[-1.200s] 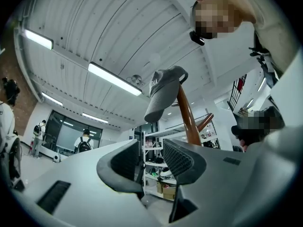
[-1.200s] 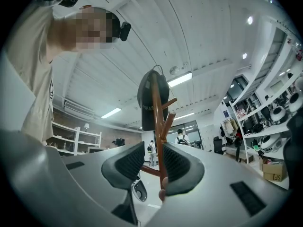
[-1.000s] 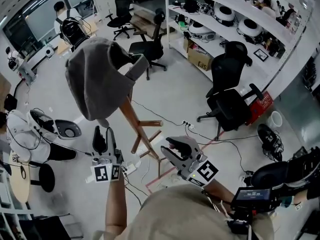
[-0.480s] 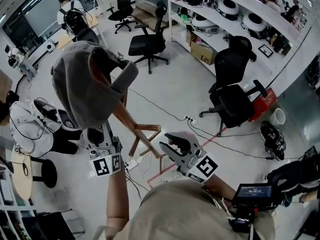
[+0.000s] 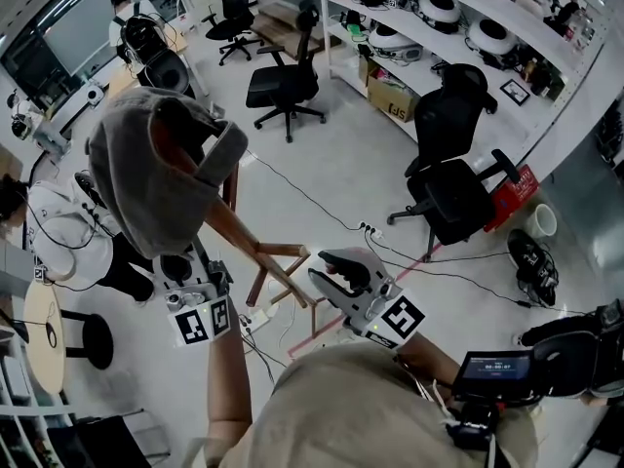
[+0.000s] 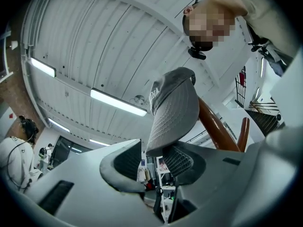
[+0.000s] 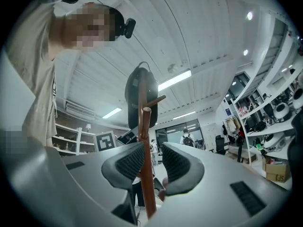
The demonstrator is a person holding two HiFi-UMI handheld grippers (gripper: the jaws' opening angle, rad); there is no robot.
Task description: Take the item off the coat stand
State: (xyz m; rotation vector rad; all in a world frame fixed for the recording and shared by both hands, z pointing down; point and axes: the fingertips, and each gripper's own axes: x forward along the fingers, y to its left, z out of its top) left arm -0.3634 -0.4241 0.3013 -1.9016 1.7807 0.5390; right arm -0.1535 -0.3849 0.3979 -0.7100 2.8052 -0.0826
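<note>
A grey cap point(image 5: 146, 183) hangs on top of a slanted wooden coat stand point(image 5: 239, 234). My left gripper point(image 5: 192, 266) is just under the cap's lower edge. In the left gripper view the cap's brim point(image 6: 173, 110) dips between the jaws, which are closing; it lies against the right pad with a gap on the left. A brown arm of the stand point(image 6: 215, 126) passes behind. My right gripper point(image 5: 331, 273) stands open beside the stand's lower legs. In the right gripper view the stand's pole point(image 7: 145, 164) shows between the pads, untouched, with the cap point(image 7: 140, 96) on top.
Black office chairs point(image 5: 448, 178) stand to the right and at the back point(image 5: 283, 81), before white shelving point(image 5: 439, 37). Cables and a power strip point(image 5: 255, 318) lie on the floor by the stand's feet. A person in white point(image 5: 58, 242) sits at the left.
My left gripper has risen to the cap's lower edge, and the brim now sits between its jaws. The cap has drifted left in the head view. The right gripper has barely moved.
</note>
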